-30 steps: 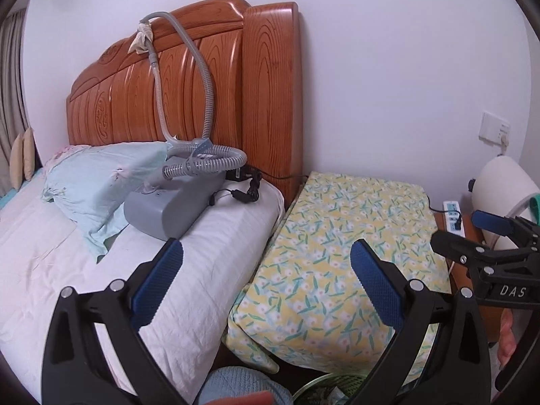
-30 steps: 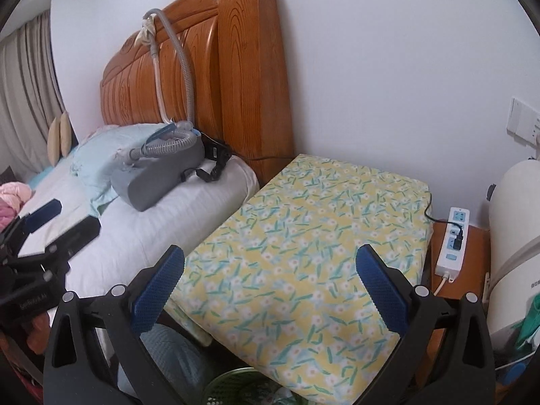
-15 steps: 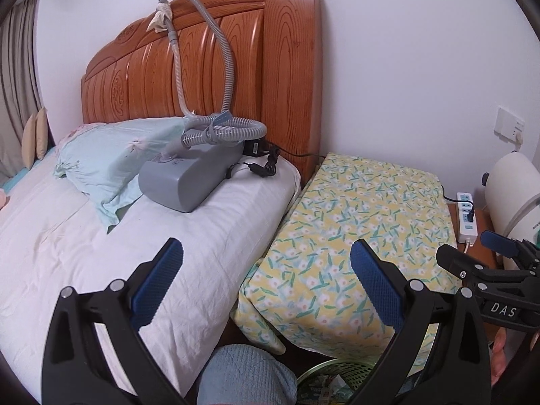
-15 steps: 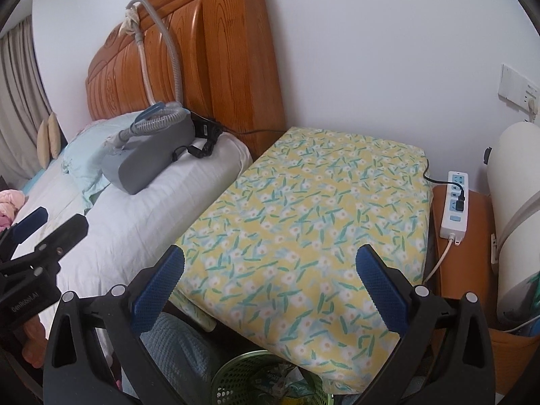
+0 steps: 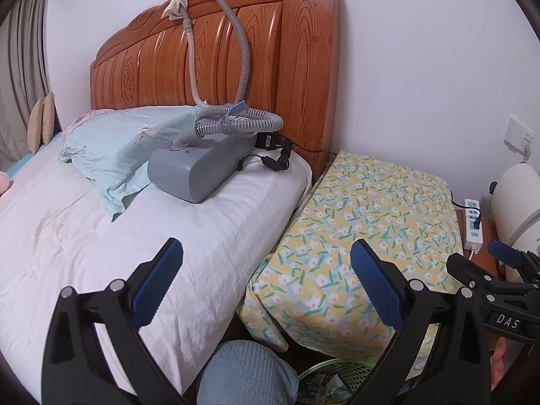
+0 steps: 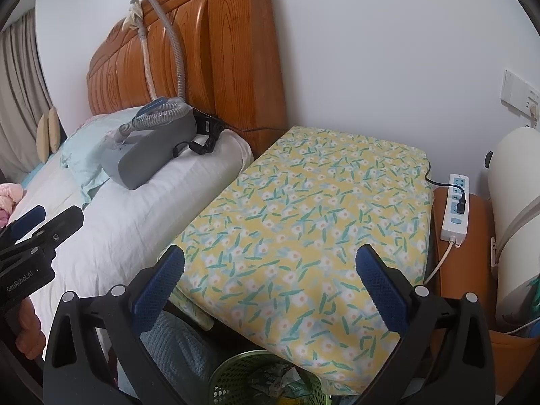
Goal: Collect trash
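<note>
A green mesh trash basket (image 6: 256,379) with scraps inside sits on the floor below the yellow floral-covered table (image 6: 303,209); it also shows in the left wrist view (image 5: 334,379). My left gripper (image 5: 266,280) is open and empty, held above the gap between bed and table. My right gripper (image 6: 270,283) is open and empty over the table's near edge. Each gripper shows at the edge of the other's view: the right gripper (image 5: 506,280) and the left gripper (image 6: 30,233). No loose trash shows on the table top.
A bed with white sheet (image 5: 101,243), pale green pillow (image 5: 114,145) and grey breathing machine (image 5: 199,168) with hose lies left. The wooden headboard (image 5: 256,54) is behind. A white power strip (image 6: 455,206) rests on a brown stand; a white cylinder (image 6: 516,209) stands right. Blue-grey cloth (image 5: 246,374) lies below.
Both grippers have pulled back and tilted down a little; the table, bed and green basket show more fully. Both stay open and empty.
</note>
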The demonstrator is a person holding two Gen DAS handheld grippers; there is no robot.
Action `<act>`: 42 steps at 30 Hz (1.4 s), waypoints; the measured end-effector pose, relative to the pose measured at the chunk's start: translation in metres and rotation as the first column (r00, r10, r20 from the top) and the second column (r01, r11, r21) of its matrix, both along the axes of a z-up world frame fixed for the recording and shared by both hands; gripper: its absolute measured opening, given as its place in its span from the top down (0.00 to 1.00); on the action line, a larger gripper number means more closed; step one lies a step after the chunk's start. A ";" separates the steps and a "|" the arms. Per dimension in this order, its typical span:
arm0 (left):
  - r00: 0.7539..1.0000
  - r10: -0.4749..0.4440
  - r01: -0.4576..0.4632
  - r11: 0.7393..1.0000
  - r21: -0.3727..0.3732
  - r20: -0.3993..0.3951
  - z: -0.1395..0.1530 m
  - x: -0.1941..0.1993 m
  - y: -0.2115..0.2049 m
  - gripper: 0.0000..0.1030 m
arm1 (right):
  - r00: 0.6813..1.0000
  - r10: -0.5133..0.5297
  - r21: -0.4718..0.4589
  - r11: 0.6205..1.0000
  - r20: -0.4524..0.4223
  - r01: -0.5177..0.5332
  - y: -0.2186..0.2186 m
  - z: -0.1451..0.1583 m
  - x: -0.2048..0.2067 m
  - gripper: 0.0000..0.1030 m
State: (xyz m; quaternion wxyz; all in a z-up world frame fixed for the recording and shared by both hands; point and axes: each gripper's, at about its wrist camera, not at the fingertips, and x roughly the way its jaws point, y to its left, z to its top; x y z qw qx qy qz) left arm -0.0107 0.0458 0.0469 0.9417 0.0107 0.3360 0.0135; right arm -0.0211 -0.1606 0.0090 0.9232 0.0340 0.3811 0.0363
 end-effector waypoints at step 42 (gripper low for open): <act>1.000 0.019 -0.020 1.000 -0.018 -0.024 -0.005 0.002 0.004 0.08 | 1.000 0.012 -0.004 1.000 -0.022 -0.012 0.003 -0.011 0.003 0.02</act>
